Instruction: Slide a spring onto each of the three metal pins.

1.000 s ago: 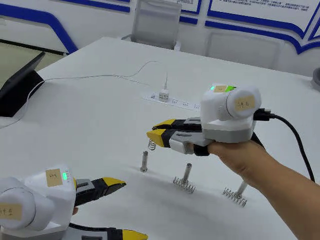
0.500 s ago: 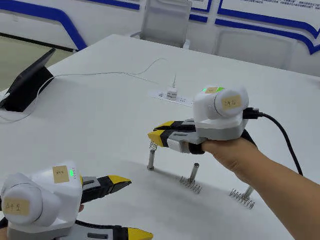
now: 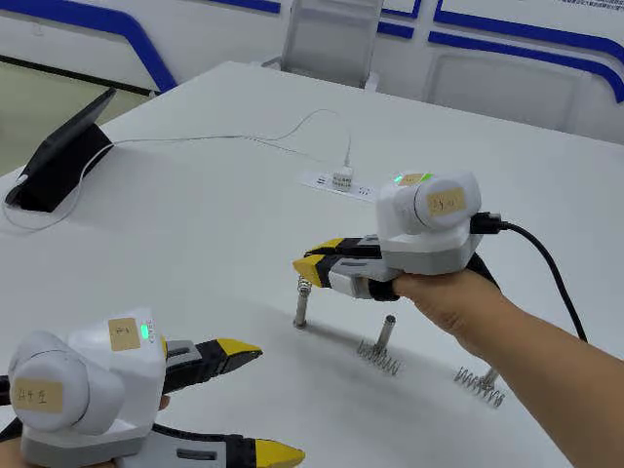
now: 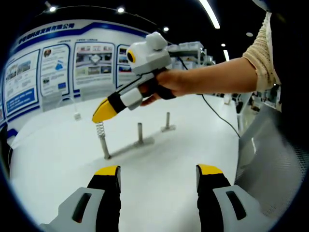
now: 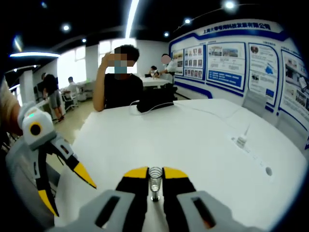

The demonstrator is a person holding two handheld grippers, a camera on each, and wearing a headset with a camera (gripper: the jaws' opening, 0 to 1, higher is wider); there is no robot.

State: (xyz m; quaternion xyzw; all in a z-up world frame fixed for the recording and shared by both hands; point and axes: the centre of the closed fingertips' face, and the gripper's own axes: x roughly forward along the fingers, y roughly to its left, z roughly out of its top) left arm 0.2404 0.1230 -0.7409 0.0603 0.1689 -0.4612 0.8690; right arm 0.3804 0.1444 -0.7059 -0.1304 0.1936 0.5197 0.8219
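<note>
Three metal pins stand on the white table (image 3: pixel 195 244). My right gripper (image 3: pixel 305 270) is shut on a small spring (image 3: pixel 305 288), held upright at the top of the left pin (image 3: pixel 301 312). In the right gripper view the spring (image 5: pixel 155 178) sits between the closed yellow tips. A second spring (image 3: pixel 378 357) lies at the foot of the middle pin (image 3: pixel 388 331), and a third spring (image 3: pixel 478 386) lies by the right pin (image 3: pixel 490 376), which the arm partly hides. My left gripper (image 3: pixel 271 402) is open and holds nothing, low at the near left; its jaws stand wide apart in its own view (image 4: pixel 158 171).
A white power strip (image 3: pixel 336 183) with a plugged adapter and a thin cable lies beyond the pins. A dark tablet (image 3: pixel 58 156) leans at the table's far left edge. A grey chair (image 3: pixel 327 39) stands behind the table. People sit at a far table (image 5: pixel 116 72).
My right gripper has brought the spring from beside the left pin to directly over its top. The left gripper stays open low at the left. The head camera has shifted.
</note>
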